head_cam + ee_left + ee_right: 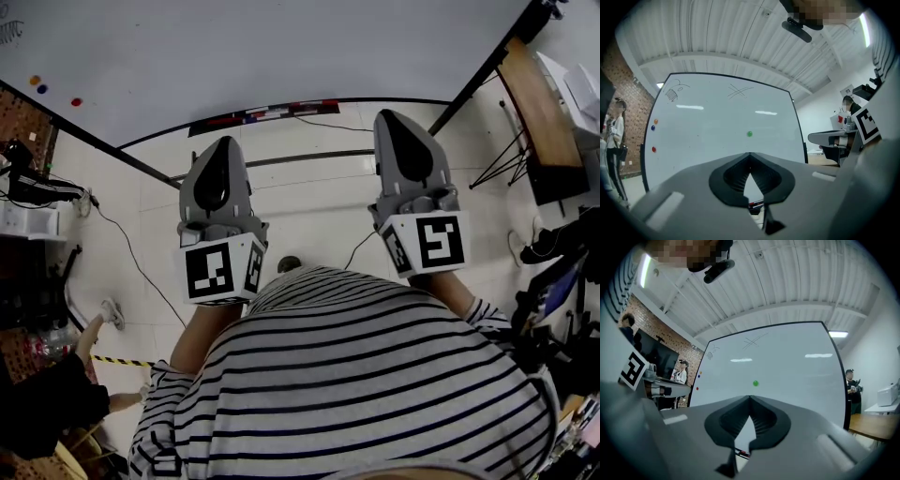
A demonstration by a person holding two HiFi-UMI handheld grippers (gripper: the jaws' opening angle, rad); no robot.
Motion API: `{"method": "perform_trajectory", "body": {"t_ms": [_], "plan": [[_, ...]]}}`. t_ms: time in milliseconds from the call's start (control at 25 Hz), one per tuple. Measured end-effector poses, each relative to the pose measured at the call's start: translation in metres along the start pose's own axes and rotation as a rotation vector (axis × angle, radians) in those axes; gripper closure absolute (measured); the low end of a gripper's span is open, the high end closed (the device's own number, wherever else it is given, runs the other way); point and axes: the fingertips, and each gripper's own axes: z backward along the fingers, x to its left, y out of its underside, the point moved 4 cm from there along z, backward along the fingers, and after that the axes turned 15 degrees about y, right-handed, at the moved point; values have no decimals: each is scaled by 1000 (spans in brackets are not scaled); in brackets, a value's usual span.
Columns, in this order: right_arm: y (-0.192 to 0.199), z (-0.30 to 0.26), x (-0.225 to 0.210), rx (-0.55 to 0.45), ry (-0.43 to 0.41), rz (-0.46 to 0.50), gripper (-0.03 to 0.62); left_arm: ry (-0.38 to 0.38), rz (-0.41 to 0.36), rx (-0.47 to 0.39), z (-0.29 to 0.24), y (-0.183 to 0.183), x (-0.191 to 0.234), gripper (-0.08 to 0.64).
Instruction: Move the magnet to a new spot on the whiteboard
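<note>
small round green magnet [749, 134] sits mid white whiteboard [708, 140]; left gripper [750, 155] and right gripper [750, 399] closed, empty, well back: pre-grab or post-placement.

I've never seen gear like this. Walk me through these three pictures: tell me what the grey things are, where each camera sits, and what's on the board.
There is no robot here. A person in a black-and-white striped shirt holds a grey two-jaw gripper in each hand. The head view comes from a camera on the person's head looking steeply down, so you see the left gripper and the right gripper from behind, pointing toward a large white whiteboard. The other two pictures come from a camera riding on each gripper, looking along its jaws. In both, the jaws are closed at the tips with nothing between them. Near the middle of the whiteboard sits a small round green magnet. An orange magnet, a blue magnet and a red magnet sit by its left edge. Neither gripper touches the board.
</note>
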Motion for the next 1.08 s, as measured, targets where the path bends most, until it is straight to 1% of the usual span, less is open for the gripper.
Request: {"method": "perform_trajectory", "body": {"t_ms": [160, 280, 480, 600, 720, 880, 1080], "plan": [[4, 12, 10, 31, -14, -20, 592, 14, 8, 18, 8, 5, -8, 545], [3, 15, 18, 33, -7, -12, 592, 37, 10, 29, 14, 7, -9, 545], [5, 17, 35, 55, 9, 0, 592, 43, 24, 40, 28, 10, 2, 545], [10, 16, 39, 81, 26, 15, 592, 76, 39, 52, 31, 14, 1, 545], [13, 13, 49, 89, 14, 32, 592, 99, 34, 58, 36, 16, -1, 545], [7, 14, 57, 81, 2, 37, 592, 97, 41, 81, 42, 17, -1, 545], [-1, 19, 62, 65, -29, 43, 592, 100, 27, 62, 45, 10, -10, 545]]}}
